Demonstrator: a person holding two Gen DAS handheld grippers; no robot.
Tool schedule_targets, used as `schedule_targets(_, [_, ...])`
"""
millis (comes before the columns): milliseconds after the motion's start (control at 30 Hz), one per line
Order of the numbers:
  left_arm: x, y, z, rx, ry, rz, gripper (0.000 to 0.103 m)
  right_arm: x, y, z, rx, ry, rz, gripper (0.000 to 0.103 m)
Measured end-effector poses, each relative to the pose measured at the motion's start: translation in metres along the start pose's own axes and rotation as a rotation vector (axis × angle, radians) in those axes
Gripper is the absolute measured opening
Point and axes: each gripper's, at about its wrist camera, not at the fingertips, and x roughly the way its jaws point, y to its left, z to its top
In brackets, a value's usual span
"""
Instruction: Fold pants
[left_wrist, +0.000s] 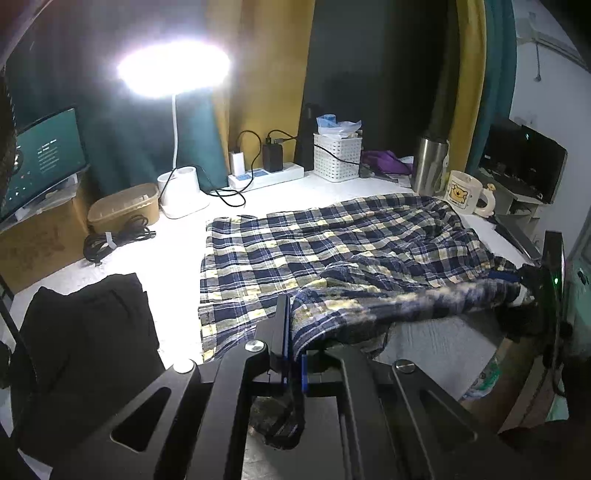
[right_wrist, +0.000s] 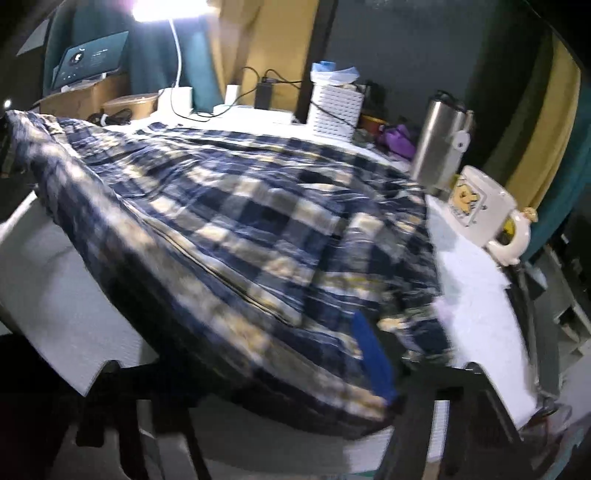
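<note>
Plaid pants (left_wrist: 332, 251): soft woven cloth, matt. Tumbler (left_wrist: 430, 164): brushed metal. Mug (left_wrist: 466, 192): glossy ceramic. Basket (left_wrist: 337, 157): white plastic.

Left hand-held gripper (left_wrist: 291, 332) clamped shut; right hand-held gripper (right_wrist: 373, 354) partly closed, blurred.

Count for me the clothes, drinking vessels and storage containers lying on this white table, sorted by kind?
Clothes: 2 (plaid pants, black garment)
Drinking vessels: 2 (steel tumbler, bear mug)
Containers: 2 (white basket, brown lidded tub)
Total: 6
</note>
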Motion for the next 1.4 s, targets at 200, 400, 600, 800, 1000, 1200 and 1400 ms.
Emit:
schedule_targets(200, [0.001, -0.01, 0.001, 0.049, -0.002, -0.01, 0.003, -0.003, -0.014, -0.008, -0.003, 0.002, -0.058, 0.024])
schedule_targets(400, [0.005, -0.015, -0.006, 0.084, 0.009, -0.007, 0.003, -0.005, -0.014, -0.015, -0.022, -0.027, -0.098, 0.024])
schedule_targets(600, [0.007, -0.014, -0.015, 0.087, 0.031, -0.016, 0.003, -0.012, -0.025, -0.012, 0.075, 0.001, -0.101, 0.012])
schedule_targets(800, [-0.009, -0.021, -0.007, 0.119, -0.016, -0.041, 0.003, -0.045, -0.037, -0.007, 0.17, -0.055, -0.116, 0.011])
schedule_targets(1000, [-0.035, -0.027, 0.003, 0.14, -0.081, -0.059, 0.003, -0.084, -0.041, 0.004, 0.201, -0.138, -0.158, 0.011])
schedule_targets(1200, [-0.067, -0.036, 0.018, 0.195, -0.166, -0.071, 0.003, -0.116, -0.045, 0.013, 0.217, -0.215, -0.205, 0.011])
schedule_targets(1400, [-0.113, -0.043, 0.028, 0.235, -0.258, -0.068, 0.003, -0.15, -0.042, 0.016, 0.224, -0.296, -0.232, 0.011])
